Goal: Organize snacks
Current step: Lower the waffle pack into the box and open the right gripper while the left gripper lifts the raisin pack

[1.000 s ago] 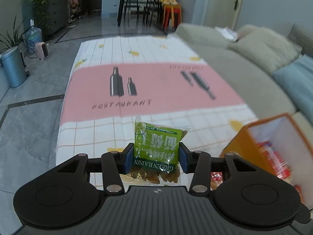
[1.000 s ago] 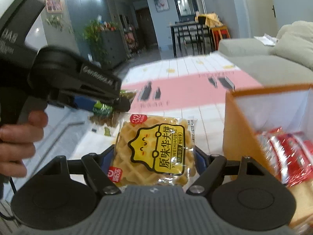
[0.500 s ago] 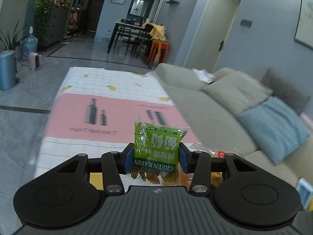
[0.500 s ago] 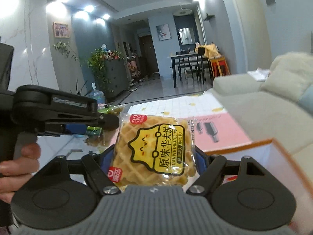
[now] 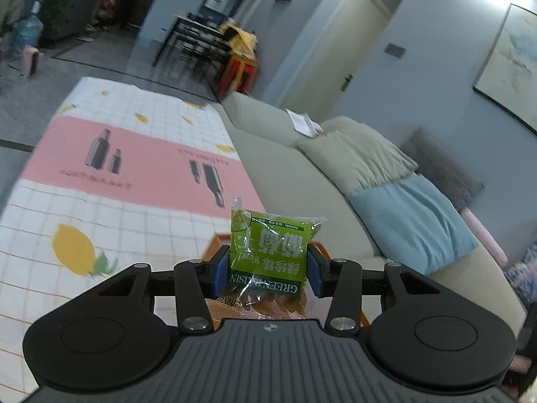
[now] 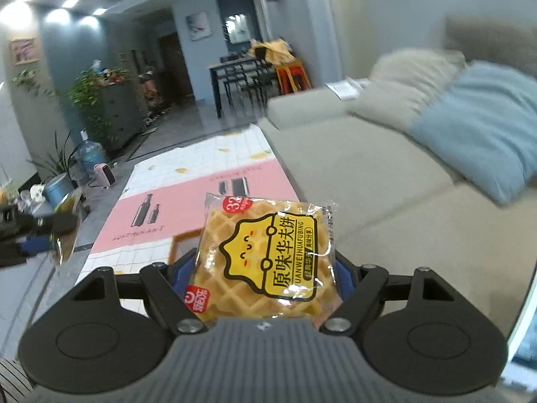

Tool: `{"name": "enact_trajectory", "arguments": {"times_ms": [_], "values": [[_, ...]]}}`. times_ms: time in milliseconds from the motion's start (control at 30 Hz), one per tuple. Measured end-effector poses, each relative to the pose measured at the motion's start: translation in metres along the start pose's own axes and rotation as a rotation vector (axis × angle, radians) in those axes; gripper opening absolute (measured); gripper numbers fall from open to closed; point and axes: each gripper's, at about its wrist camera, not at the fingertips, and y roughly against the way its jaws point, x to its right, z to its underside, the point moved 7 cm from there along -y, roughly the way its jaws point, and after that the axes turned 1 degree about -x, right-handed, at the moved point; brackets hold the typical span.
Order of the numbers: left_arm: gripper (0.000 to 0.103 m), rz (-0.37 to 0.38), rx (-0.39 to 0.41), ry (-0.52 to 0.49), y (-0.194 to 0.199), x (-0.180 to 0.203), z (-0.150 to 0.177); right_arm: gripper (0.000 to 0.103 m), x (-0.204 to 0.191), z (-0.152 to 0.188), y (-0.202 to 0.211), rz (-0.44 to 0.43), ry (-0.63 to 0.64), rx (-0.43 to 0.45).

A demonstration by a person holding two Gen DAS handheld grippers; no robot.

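Raisin packet (image 5: pixel 268 255) upright, print upside down, pinched by left hand-held gripper (image 5: pixel 267 270), right hand-held gripper (image 6: pixel 265 268) pinching waffle packet (image 6: pixel 268 258)

Beige sofa (image 5: pixel 335 181), blue-grey walls (image 5: pixel 436 50), ceiling spotlights (image 6: pixel 57 16)

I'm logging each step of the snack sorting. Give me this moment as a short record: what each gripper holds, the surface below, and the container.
left gripper: shut on green raisin packet
right gripper: shut on yellow waffle packet
surface: pink-and-white checked tablecloth with lemon print
container: orange box, only an edge visible behind the packets
backdrop: beige sofa
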Motion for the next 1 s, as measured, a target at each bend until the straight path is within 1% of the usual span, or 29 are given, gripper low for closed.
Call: {"name": "enact_trajectory", "arguments": {"times_ms": [67,133,200,300,367,467,533,633,700,767,867,933,1000], "values": [[0.053,0.053,-0.016,-0.019,-0.003,0.005,0.011,0.077,0.014,0.009,-0.007,-0.023,-0.043,-0.037],[0.053,0.072,-0.048,-0.020,-0.010,0.006,0.018,0.077,0.020,0.017,-0.022,-0.030,-0.065,-0.083],[0.053,0.059,-0.092,-0.025,-0.022,0.004,0.026,0.077,0.016,0.028,-0.039,-0.021,-0.052,-0.132],[0.053,0.015,-0.141,-0.053,-0.038,0.001,0.038,0.077,0.003,0.047,-0.063,0.005,0.015,-0.213],[0.053,-0.007,-0.165,-0.067,-0.047,-0.001,0.044,0.077,-0.004,0.060,-0.080,0.042,0.069,-0.274],[0.053,-0.029,-0.190,-0.093,-0.053,0.000,0.049,0.077,-0.012,0.074,-0.102,0.119,0.170,-0.330],[0.053,-0.039,-0.194,-0.106,-0.054,0.001,0.051,0.078,-0.008,0.075,-0.110,0.152,0.194,-0.332],[0.053,-0.045,-0.194,-0.112,-0.054,0.004,0.053,0.078,-0.006,0.068,-0.122,0.182,0.172,-0.316],[0.053,-0.045,-0.197,-0.117,-0.053,0.005,0.054,0.079,0.001,0.067,-0.115,0.193,0.163,-0.300],[0.053,-0.050,-0.201,-0.128,-0.054,0.007,0.055,0.080,0.003,0.065,-0.118,0.194,0.160,-0.294],[0.053,-0.054,-0.199,-0.138,-0.052,0.009,0.056,0.080,0.001,0.063,-0.121,0.164,0.149,-0.294],[0.053,-0.054,-0.199,-0.137,-0.051,0.010,0.057,0.076,0.001,0.058,-0.120,0.148,0.124,-0.262],[0.053,-0.056,-0.202,-0.136,-0.050,0.010,0.056,0.050,0.002,0.051,-0.115,0.115,0.091,-0.222]]}}
